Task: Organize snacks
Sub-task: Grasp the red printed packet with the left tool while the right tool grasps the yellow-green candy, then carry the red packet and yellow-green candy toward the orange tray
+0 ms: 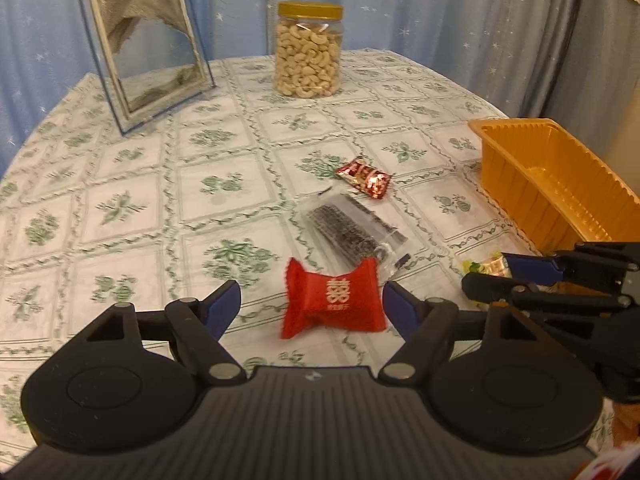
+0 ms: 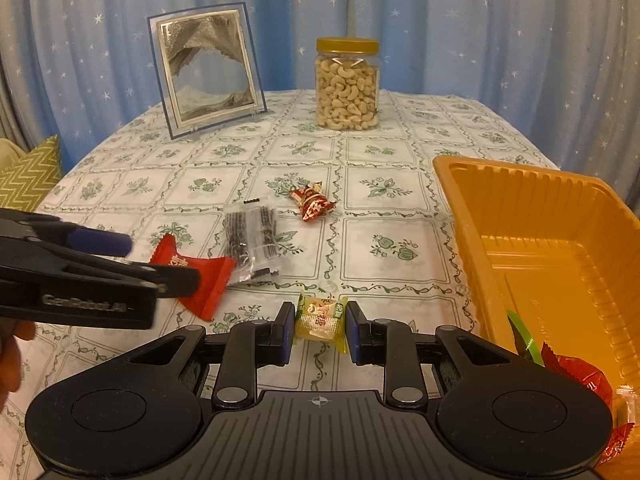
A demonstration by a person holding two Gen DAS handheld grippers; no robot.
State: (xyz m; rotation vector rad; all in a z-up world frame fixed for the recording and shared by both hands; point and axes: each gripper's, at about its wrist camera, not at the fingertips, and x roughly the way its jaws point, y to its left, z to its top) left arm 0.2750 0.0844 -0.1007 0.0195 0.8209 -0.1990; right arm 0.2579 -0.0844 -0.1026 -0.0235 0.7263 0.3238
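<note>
A small yellow candy [image 2: 321,318] is clamped between the closed jaws of the right gripper [image 2: 319,326], just above the floral tablecloth [image 2: 384,200] and beside the orange plastic tray [image 2: 536,216]. Three more wrapped snacks are counted on the cloth: a red pillow-shaped candy [image 1: 334,300], a clear packet of dark sticks [image 1: 352,232] and a small red foil candy [image 1: 365,176]. The red pillow candy lies between the wide-open jaws of the left gripper [image 1: 312,306], untouched by either pad. One jar of cashews [image 1: 308,50] and one sand-art frame [image 1: 146,44] stand at the far edge. Only in the right wrist view are seen the tray's inside, with red-wrapped candy [image 2: 584,380] at its near end, and a zigzag cushion [image 2: 30,176].
</note>
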